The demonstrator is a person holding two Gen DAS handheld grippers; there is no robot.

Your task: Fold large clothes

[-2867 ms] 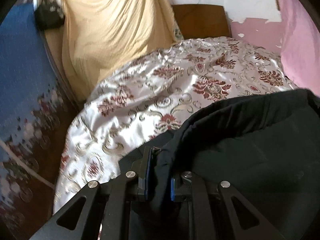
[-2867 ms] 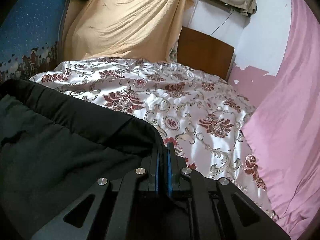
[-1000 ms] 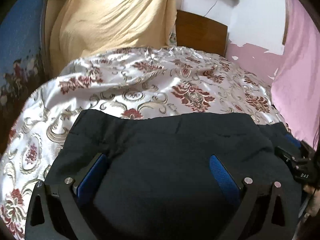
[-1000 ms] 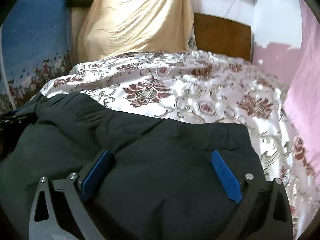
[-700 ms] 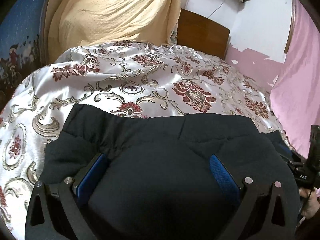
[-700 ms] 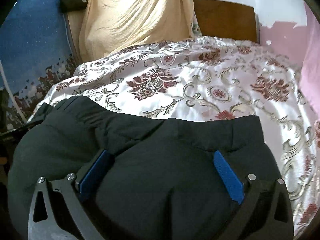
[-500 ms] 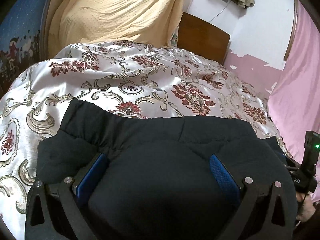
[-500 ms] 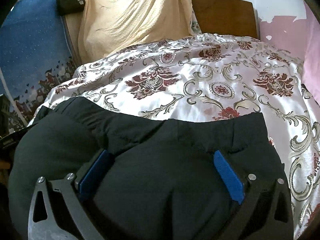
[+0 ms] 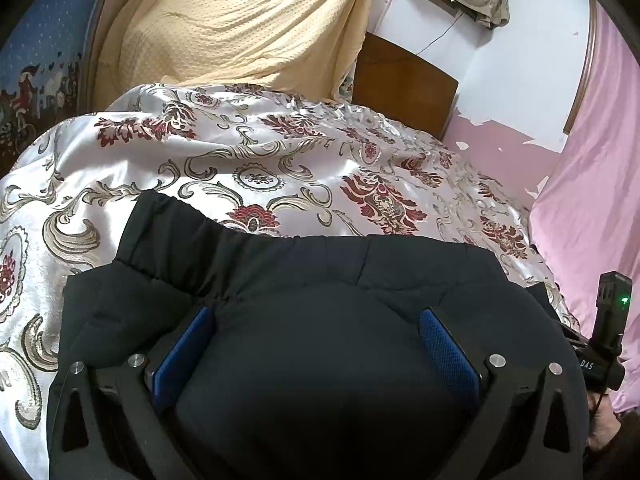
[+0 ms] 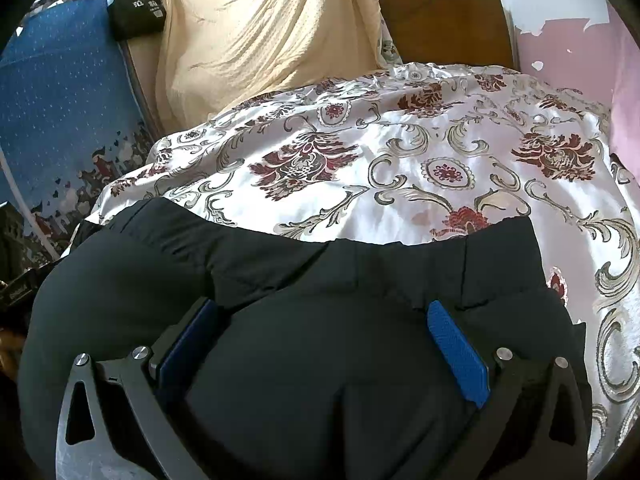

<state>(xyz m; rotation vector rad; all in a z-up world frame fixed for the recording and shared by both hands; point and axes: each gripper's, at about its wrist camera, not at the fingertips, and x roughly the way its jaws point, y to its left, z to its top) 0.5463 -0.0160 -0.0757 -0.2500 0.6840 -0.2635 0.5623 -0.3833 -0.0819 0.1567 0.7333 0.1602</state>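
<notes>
A large black padded garment (image 9: pixel 312 280) lies on the floral satin bedspread (image 9: pixel 256 168), its elastic hem toward the headboard. It also fills the lower half of the right wrist view (image 10: pixel 320 280). My left gripper (image 9: pixel 316 332) is open above the garment, blue pads spread wide with cloth bulging between them. My right gripper (image 10: pixel 324 320) is open the same way over the garment's right part. The right gripper's body (image 9: pixel 604 332) shows at the left wrist view's right edge.
A yellow cloth (image 10: pixel 260 40) hangs over the far side beside a wooden headboard (image 10: pixel 444 28). A pink curtain (image 9: pixel 592 200) hangs on the right. A blue patterned fabric (image 10: pixel 60 100) and a black bag (image 10: pixel 136 12) are at the left.
Both grippers, shut on the garment's edge 2.9 s ago, have let it go and opened. In the last second both have drawn back slightly over the laid garment.
</notes>
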